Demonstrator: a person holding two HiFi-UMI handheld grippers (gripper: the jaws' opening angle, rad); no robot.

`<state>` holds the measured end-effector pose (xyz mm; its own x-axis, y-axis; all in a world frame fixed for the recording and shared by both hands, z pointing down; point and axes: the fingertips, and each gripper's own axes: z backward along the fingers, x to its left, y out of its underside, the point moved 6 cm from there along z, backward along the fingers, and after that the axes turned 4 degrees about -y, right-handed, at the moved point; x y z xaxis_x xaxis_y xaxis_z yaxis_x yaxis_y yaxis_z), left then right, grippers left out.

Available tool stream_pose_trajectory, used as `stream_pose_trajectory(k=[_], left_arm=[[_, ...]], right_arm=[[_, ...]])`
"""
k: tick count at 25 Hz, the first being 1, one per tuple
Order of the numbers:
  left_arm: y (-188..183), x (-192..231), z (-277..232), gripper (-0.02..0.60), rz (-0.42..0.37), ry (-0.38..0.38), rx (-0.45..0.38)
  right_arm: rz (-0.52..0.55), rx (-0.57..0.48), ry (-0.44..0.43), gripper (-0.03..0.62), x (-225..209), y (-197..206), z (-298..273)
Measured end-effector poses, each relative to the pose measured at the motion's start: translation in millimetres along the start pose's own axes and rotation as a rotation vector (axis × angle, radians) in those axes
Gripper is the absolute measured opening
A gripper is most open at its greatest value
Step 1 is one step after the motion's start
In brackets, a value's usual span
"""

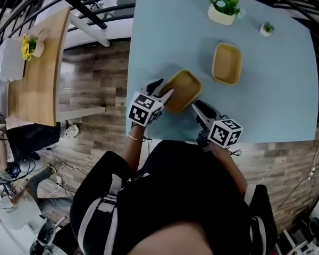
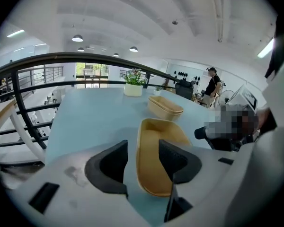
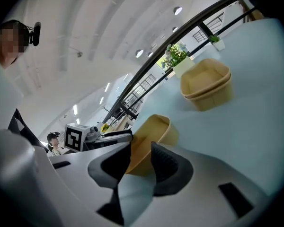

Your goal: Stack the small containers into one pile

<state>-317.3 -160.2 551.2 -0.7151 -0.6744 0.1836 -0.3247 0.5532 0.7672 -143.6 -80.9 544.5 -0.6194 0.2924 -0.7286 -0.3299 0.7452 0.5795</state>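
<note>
Head view | left gripper (image 1: 162,87) open astride near container (image 1: 184,88) rim | right gripper (image 1: 196,107) clamps its rim

Looks like an open office or lab hall. Shown by round ceiling lights (image 2: 77,38) in a wide white ceiling, a black railing (image 2: 85,58) curving past a blue table (image 1: 276,100), plank floor (image 1: 90,84) and a wooden desk (image 1: 40,78) at 9 o'clock, loose cables (image 1: 64,174) at 8 o'clock, and a person (image 2: 211,84) standing by equipment at 2 o'clock.
</note>
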Motion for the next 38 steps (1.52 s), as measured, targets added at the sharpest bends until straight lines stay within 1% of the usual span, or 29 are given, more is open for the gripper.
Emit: stream_pose_trajectory(k=[4,6,10,13,16,20,24,28,31,38], left_arm=[[8,-2,-9,0.184,-0.001,0.064,0.032],[11,-6,-12,0.184,-0.001,0.080,0.047],[18,-9,-14,0.183,0.000,0.100,0.075],[22,-10,-15,0.181,0.009,0.109,0.087],[18,-12,-12,0.181,0.031,0.128,0.063],[8,-19,-10,0.181,0.023,0.138,0.022],[-2,-27,-3,0.181,0.052,0.142,-0.036],[-14,-36,-4,0.181,0.063,0.148,-0.075],[-28,-44,-11,0.181,0.080,0.143,-0.100],[-56,-70,-30,0.181,0.106,0.116,-0.124]], right_arm=[[-0.073,0.007,0.030,0.152,-8,15,-10],[-0.099,0.018,0.030,0.158,-8,20,-12],[-0.120,0.053,0.015,0.170,-5,31,-22],[-0.110,0.066,0.016,0.170,-1,33,-26],[-0.091,0.054,0.036,0.170,1,28,-24],[-0.073,0.006,0.063,0.170,1,14,-16],[-0.023,-0.044,0.081,0.169,6,0,-6],[0.003,-0.099,0.089,0.169,3,-17,6],[0.013,-0.114,0.086,0.167,-6,-33,14],[0.038,-0.153,0.070,0.163,-27,-73,40]])
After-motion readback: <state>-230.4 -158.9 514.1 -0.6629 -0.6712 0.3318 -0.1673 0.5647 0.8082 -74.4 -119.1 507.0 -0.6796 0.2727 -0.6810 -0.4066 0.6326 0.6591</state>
